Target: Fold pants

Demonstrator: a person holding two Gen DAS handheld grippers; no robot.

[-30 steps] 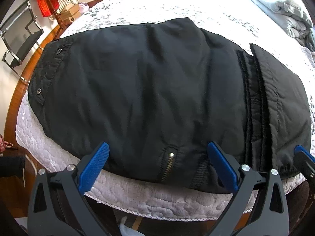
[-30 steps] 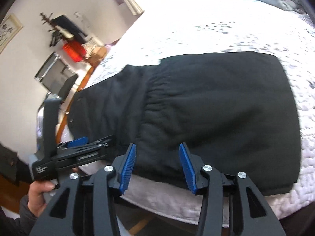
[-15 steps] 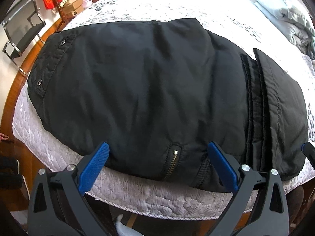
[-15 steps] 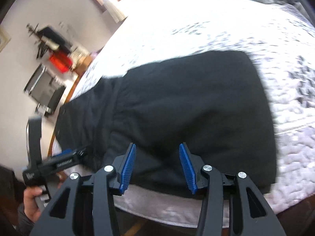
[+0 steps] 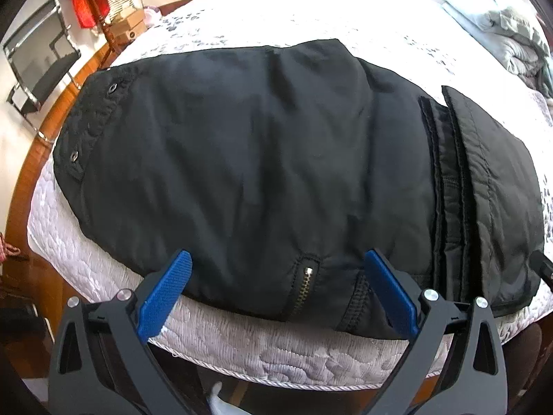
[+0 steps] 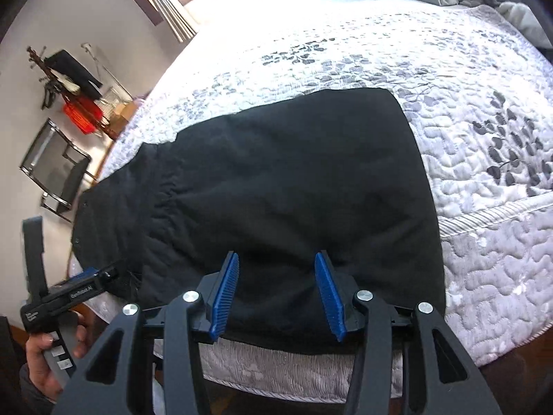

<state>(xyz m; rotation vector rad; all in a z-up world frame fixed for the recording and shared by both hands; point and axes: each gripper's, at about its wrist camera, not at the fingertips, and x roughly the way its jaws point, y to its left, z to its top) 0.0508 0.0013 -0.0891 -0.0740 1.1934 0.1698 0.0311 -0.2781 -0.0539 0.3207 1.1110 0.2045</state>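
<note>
Your left claw (image 5: 276, 290) hangs just off the near edge of the bed (image 5: 262, 346), tilted down and looking across it. Its jaws stand wide apart and hold nothing; the blue pads (image 5: 165, 296) frame the near hem of the pants (image 5: 262, 159) from above the bed's edge, with a short zipper (image 5: 303, 287) between them. No pad clearly touches the cloth.

The pants lie flat on the quilt, folded into a broad black slab that runs along the near edge of the bed. The waistband with its snaps (image 5: 73, 155) is at the left end; at the right end a second layer overlaps, its edge marked by dark ribbed seams.

Your right claw (image 6: 278, 294) sits at the same near edge, further toward the leg end, also pitched down over the pants (image 6: 276, 186). Its jaws are partly open, narrower than the left pair, and empty; the pads (image 6: 224, 297) hover over the hem, and whether they touch the cloth cannot be told.

In the right view your left hand (image 6: 45, 363) grips the handle of the other tool at the lower left, the tool pointing toward the waistband end.
</note>
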